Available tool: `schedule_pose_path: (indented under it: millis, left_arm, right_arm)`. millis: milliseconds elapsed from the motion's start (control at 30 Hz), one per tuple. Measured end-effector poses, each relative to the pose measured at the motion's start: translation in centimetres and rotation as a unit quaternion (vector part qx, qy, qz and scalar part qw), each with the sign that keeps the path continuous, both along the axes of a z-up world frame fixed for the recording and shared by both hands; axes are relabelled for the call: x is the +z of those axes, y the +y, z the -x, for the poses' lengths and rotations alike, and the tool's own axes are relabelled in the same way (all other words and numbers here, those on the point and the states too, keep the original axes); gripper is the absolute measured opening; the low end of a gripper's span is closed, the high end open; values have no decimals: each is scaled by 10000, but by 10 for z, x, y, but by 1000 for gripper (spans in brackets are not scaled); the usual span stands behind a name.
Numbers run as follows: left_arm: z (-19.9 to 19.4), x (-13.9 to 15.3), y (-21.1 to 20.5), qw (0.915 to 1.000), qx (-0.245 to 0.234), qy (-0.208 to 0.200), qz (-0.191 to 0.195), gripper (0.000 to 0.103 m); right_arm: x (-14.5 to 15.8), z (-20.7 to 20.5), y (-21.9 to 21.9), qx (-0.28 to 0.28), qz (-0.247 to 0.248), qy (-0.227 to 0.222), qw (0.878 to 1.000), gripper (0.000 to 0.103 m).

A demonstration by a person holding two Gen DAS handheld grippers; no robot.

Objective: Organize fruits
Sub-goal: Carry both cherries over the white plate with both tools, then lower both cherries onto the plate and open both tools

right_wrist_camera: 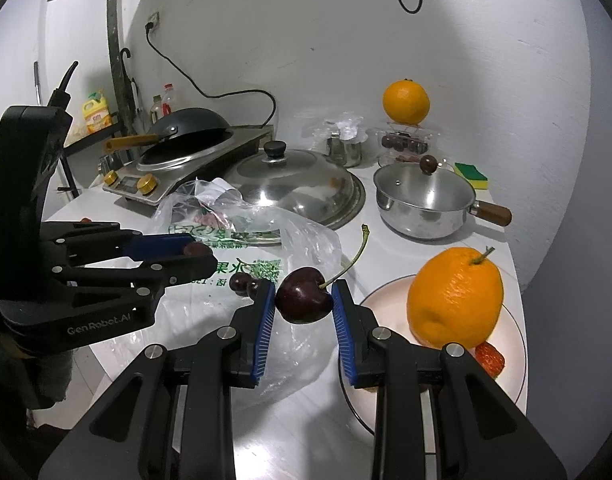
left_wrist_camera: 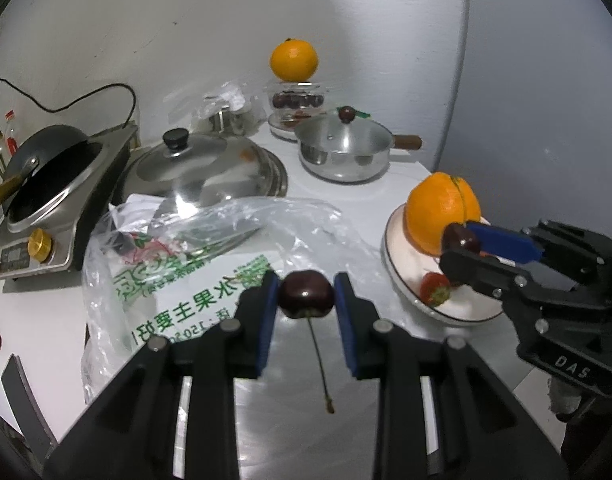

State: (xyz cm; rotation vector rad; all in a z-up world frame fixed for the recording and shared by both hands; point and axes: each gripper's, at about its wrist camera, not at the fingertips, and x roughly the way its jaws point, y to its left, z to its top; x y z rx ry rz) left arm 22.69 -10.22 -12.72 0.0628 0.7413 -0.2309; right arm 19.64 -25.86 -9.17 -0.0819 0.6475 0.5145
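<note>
White countertop [right_wrist_camera: 386,248] carries everything here. On it, toward the back, sit a steel wok lid [right_wrist_camera: 298,184] with a black knob and a small lidded saucepan [right_wrist_camera: 422,204] with a wooden handle. In front of the lid lies a crumpled clear plastic bag [right_wrist_camera: 266,248] printed in green, with two loose cherries [right_wrist_camera: 244,282] on it. To the right, a white plate [right_wrist_camera: 514,344] holds a large orange [right_wrist_camera: 454,296] and a strawberry [right_wrist_camera: 491,356]. A second orange [right_wrist_camera: 406,102] rests atop a clear container of cherries [right_wrist_camera: 404,142] near the wall.

The left gripper [left_wrist_camera: 306,294] is clamped on a dark cherry [left_wrist_camera: 306,294], stem hanging down, above the bag. The right gripper [right_wrist_camera: 303,300] is clenched on another stemmed cherry [right_wrist_camera: 303,300], held just left of the plate, stem pointing up.
</note>
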Motion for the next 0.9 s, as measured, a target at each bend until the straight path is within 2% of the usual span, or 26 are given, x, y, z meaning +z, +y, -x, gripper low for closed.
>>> schedule_pose_path:
  millis: [900]
  left_arm:
    - [-1, -19, -85, 9971, -723, 194, -131, 29]
  right_arm:
    - [-28, 14, -90, -701, 17, 270, 9972, 31]
